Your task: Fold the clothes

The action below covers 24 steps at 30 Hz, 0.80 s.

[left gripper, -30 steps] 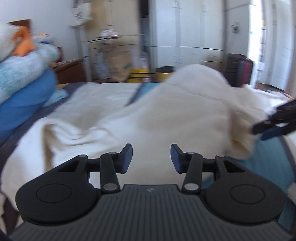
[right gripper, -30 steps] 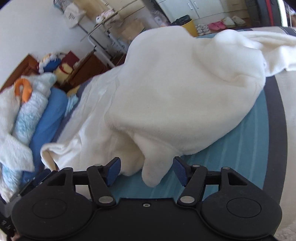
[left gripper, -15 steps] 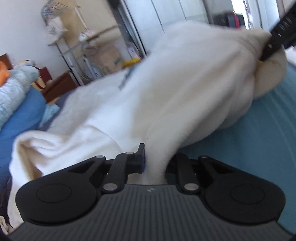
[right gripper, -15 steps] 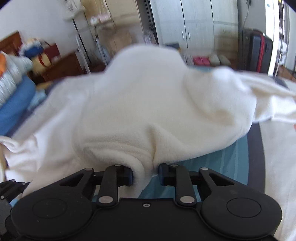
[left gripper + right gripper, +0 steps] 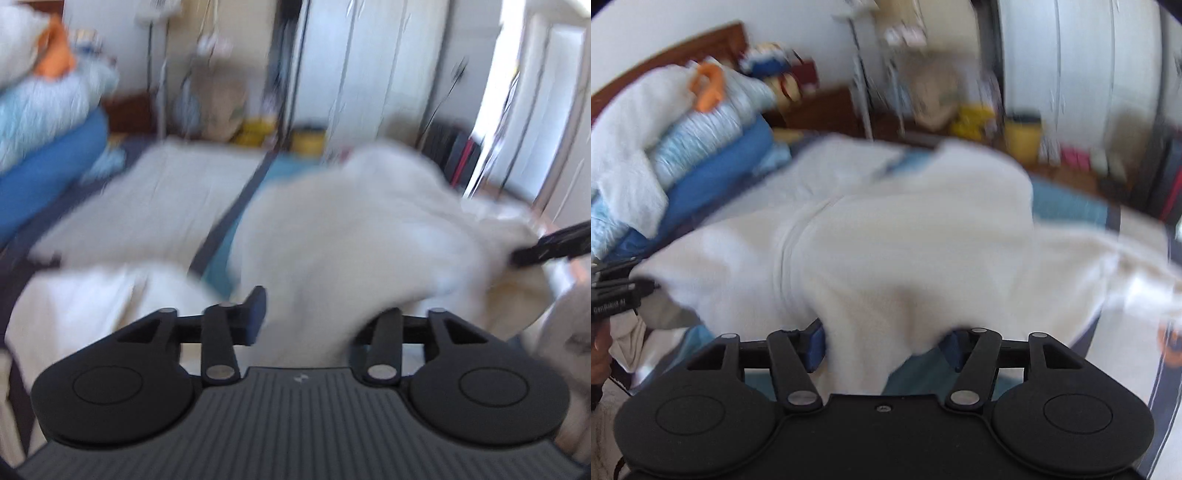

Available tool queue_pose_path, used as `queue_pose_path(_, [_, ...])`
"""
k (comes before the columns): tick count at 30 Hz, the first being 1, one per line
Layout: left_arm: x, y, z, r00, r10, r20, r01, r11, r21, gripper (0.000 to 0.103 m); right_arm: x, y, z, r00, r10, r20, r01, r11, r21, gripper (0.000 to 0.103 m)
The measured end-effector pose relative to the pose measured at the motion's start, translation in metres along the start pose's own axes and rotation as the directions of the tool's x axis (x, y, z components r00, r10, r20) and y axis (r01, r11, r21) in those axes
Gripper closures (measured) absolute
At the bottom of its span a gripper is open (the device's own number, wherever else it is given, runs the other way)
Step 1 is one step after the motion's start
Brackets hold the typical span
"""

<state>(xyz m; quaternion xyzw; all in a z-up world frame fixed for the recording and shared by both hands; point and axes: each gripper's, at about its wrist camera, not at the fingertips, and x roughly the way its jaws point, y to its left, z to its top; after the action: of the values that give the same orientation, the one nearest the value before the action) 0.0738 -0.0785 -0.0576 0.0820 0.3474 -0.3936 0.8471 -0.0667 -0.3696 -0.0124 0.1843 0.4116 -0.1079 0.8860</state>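
A cream fleece garment (image 5: 369,236) lies bunched on the bed, and both views are blurred by motion. My left gripper (image 5: 314,317) has its jaws opening, with a fold of the garment still draped between them; the right pad is hidden under cloth. My right gripper (image 5: 884,347) is opening too, and a lobe of the same garment (image 5: 905,258) hangs between its blue pads. The right gripper's tip (image 5: 550,247) shows at the far right edge against the cloth. The left gripper (image 5: 617,291) shows at the left edge of the right wrist view.
The bed has a teal sheet (image 5: 1067,206) and a cream cover (image 5: 155,199). Folded blue and white bedding (image 5: 683,155) is stacked at the left. Beyond the bed stand white wardrobes (image 5: 388,74), yellow bins (image 5: 1023,136), a shelf rack and a dark suitcase (image 5: 458,151).
A second ago both grippers stood open near the garment. Half a second ago each was shut on a fold. Now both jaws have spread wide again, with cloth still between them.
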Motion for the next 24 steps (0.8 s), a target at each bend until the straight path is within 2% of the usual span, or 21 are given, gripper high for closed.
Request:
queue_pose_path(1, [0.013,0.003,-0.013,0.997,0.032,-0.068,-0.033,0.999,-0.005,0.058,0.006,-0.009,-0.008,1.000,0.021,-0.023,-0.020,0.998,0.059,0.038])
queue_pose_path(2, [0.021,0.004,-0.019,0.994,0.038,-0.105,-0.039,0.999,-0.010,0.059,0.010,-0.019,-0.016,0.998,0.046,-0.038,-0.041,0.992,0.120,0.038])
queue_pose_path(4, [0.035,0.005,-0.030,0.984,0.045,-0.175,-0.049,0.999,-0.020,0.059,0.009,-0.037,-0.025,0.996,0.093,-0.012,-0.088,0.971,0.223,0.038])
queue_pose_path(5, [0.034,0.001,-0.029,0.986,0.053,-0.157,-0.054,0.999,-0.001,0.060,0.007,-0.044,-0.027,0.994,0.108,0.007,-0.106,0.958,0.265,0.038])
queue_pose_path(7, [0.027,-0.007,-0.022,0.994,0.058,-0.091,-0.055,0.998,0.033,0.060,0.005,-0.056,-0.027,0.995,0.095,0.034,-0.101,0.939,0.329,0.038])
queue_pose_path(8, [0.018,-0.011,-0.016,0.999,0.034,-0.004,-0.034,0.999,0.032,0.060,0.001,-0.060,-0.026,0.996,0.070,0.051,-0.083,0.935,0.344,0.038])
queue_pose_path(9, [0.007,-0.011,-0.009,0.995,-0.010,0.095,0.009,1.000,0.014,0.058,-0.003,-0.065,-0.025,0.997,0.042,0.070,-0.064,0.933,0.353,0.038])
queue_pose_path(11, [-0.005,-0.016,0.003,0.969,-0.105,0.224,0.107,0.994,0.002,0.057,-0.014,-0.078,-0.024,0.992,-0.007,0.123,-0.041,0.923,0.384,0.038])
queue_pose_path(13, [-0.010,-0.022,0.005,0.953,-0.140,0.268,0.140,0.990,0.021,0.051,-0.022,-0.099,-0.023,0.986,-0.035,0.164,-0.039,0.903,0.429,0.036])
queue_pose_path(16, [0.011,-0.035,0.003,0.959,-0.171,0.224,0.171,0.985,0.021,0.050,-0.026,-0.133,-0.020,0.980,-0.104,0.168,0.010,0.875,0.484,0.036])
queue_pose_path(18, [0.039,-0.054,0.007,0.969,-0.201,0.141,0.204,0.979,-0.004,0.050,-0.024,-0.153,-0.020,0.976,-0.163,0.145,0.072,0.866,0.494,0.036])
queue_pose_path(20, [0.065,-0.079,0.014,0.969,-0.237,0.068,0.239,0.971,-0.018,0.050,-0.022,-0.174,-0.021,0.974,-0.199,0.110,0.120,0.862,0.493,0.036])
queue_pose_path(23, [0.087,-0.122,0.028,0.950,-0.310,0.034,0.310,0.951,0.016,0.049,-0.036,-0.211,-0.035,0.970,-0.179,0.163,0.071,0.854,0.516,0.036])
queue_pose_path(24, [0.094,-0.139,0.030,0.953,-0.301,0.019,0.300,0.952,0.066,0.047,-0.041,-0.222,-0.039,0.966,-0.182,0.181,0.061,0.848,0.526,0.036])
